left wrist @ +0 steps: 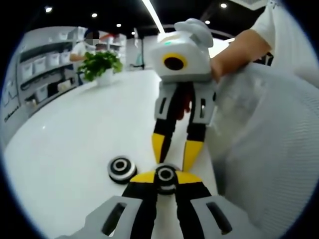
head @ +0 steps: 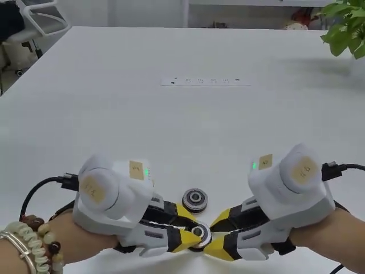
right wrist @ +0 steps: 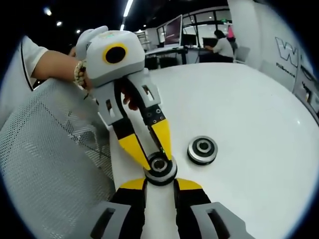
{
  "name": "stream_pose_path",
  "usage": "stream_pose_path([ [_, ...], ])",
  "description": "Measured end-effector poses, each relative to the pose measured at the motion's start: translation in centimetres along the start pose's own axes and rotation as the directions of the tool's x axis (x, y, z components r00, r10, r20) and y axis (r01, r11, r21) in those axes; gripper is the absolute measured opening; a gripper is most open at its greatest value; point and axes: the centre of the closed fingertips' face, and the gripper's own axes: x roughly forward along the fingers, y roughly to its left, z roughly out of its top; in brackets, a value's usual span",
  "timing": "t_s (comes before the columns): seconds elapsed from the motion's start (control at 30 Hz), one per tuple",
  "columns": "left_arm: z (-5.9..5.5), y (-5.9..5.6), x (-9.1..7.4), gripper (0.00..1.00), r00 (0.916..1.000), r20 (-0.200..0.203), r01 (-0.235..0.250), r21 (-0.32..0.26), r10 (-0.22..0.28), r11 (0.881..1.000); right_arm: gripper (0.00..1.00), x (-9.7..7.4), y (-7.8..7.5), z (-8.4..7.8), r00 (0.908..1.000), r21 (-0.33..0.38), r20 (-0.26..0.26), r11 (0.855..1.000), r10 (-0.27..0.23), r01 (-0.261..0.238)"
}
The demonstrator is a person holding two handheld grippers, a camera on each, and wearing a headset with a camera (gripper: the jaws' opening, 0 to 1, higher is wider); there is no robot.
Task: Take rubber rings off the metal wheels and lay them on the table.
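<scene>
Nearest, at 7 o'clock in the head view, a wrist wearing bracelets [head: 31, 240] brings the left gripper [head: 187, 228] in from 9 o'clock. The right gripper [head: 215, 233] comes in from 3 o'clock, so the two meet nose to nose at 6 o'clock on the near wheel [head: 198, 232], low over the white bench [head: 182, 131]. In the left gripper view the yellow jaws are closed in on that wheel from both sides. In the right gripper view the jaws are likewise drawn in until they touch its black rubber ring [right wrist: 172, 174]; how hard either pair squeezes I cannot tell. The wheel lies flat with its hub facing up, so its axle stands across the 9-to-3 line of the two grippers. By my reading the ring has to peel off along that axle while one pair holds the metal steady. Whether the wheel rests on the bench or hangs just above it is unclear. Just beyond, at 12 o'clock from it and apart, the far wheel [head: 195, 199] lies flat with its ring on, about equally near both grippers. Farther back lies a socket strip [head: 205, 81], then a plant [head: 345, 28] at 2 o'clock and a chair [head: 34, 23] at 10 o'clock.
</scene>
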Motion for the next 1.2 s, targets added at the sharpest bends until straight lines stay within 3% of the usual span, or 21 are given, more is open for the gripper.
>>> stream_pose_path([
  [0.23,0.0,0.3,0.1,0.14,0.9999,0.011,-0.01,-0.013,0.01,1.0,0.16,-0.1,-0.2,0.1,1.0,0.007,0.007,1.0,-0.004,0.004],
  [0.3,0.0,0.3,0.2,0.14,0.9999,0.01,-0.012,-0.013,0.012,1.0,0.05,-0.1,-0.5,-0.5,0.9996,-0.033,-0.021,0.999,-0.019,0.018],
  [0.37,0.0,0.4,0.2,0.14,0.9999,0.009,-0.014,-0.013,0.014,1.0,0.05,-0.2,-0.4,-0.4,0.9999,-0.006,-0.01,1.0,-0.013,0.013],
  [0.6,0.0,0.5,0.3,0.14,0.9997,0.011,-0.021,-0.017,0.022,1.0,0.02,-0.2,-0.6,-0.3,0.9992,-0.027,-0.02,0.999,-0.033,0.033],
  [0.93,0.1,0.8,0.4,0.14,0.9994,0.012,-0.031,-0.023,0.032,0.999,0.0,-0.6,-1.5,-0.3,0.9986,0.077,-0.002,0.996,-0.053,0.053],
  [1.0,0.1,0.8,0.4,0.14,0.9994,0.012,-0.031,-0.023,0.031,0.999,0.0,-0.7,-1.5,-0.3,0.999,0.131,0.001,0.99,-0.045,0.044],
  [1.03,0.1,0.8,0.4,0.14,0.9994,0.012,-0.031,-0.023,0.032,0.999,0.0,-0.8,-1.5,-0.2,0.9991,0.19,0.01,0.981,-0.041,0.038],
  [1.1,0.1,0.8,0.4,0.14,0.9994,0.012,-0.031,-0.023,0.032,0.999,0.0,-1.0,-1.6,0.0,0.9992,0.32,0.035,0.947,-0.018,0.006],
  [1.2,0.1,0.8,0.4,0.14,0.9994,0.012,-0.033,-0.023,0.033,0.999,0.0,-1.3,-1.8,0.0,0.998,0.37,0.063,0.929,-0.005,-0.019],
])
